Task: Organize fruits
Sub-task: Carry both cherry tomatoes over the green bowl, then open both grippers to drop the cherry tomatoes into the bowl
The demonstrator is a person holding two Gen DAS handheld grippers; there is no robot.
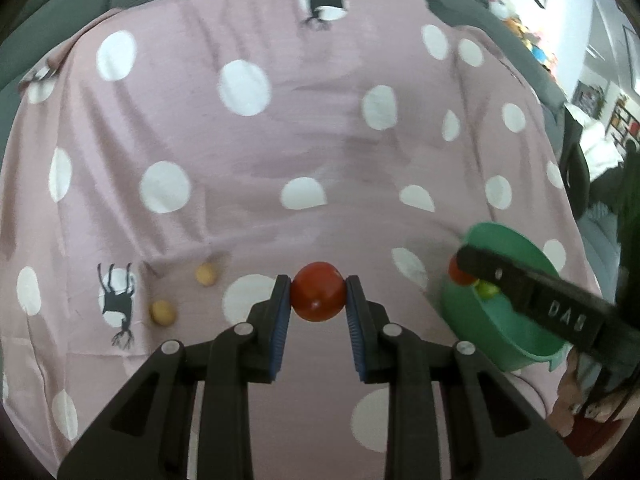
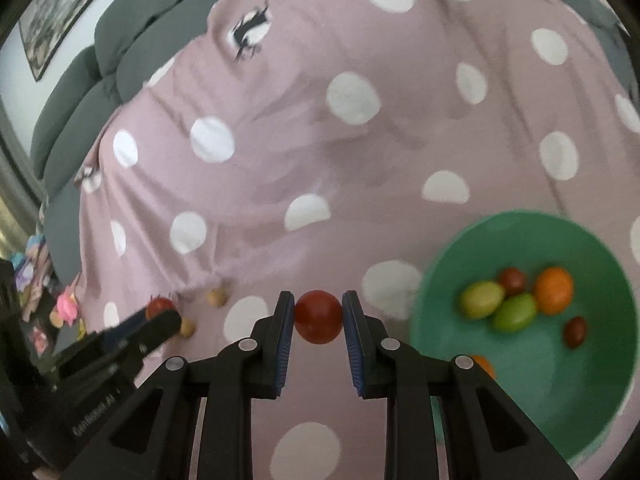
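Both hand-held grippers are each clamping a red tomato: the left hand-held gripper (image 1: 318, 300) is holding a tomato (image 1: 318, 297) above the pink dotted cloth (image 1: 248, 152), and the right hand-held gripper (image 2: 319, 312) is gripping a second tomato (image 2: 319, 316) beside the green bowl (image 2: 440, 280). The bowl is sitting toward the cloth's right edge and is already containing several small fruits (image 2: 516, 304). Two small yellow fruits (image 1: 206, 274) are lying loose on the cloth toward its left edge. Judgement: the step in hand is carrying to the bowl. To do it well, each tomato should be brought over the bowl's interior, lowered close to the fruit inside, then released gently to avoid bouncing or bruising; the squeeze should be kept light.
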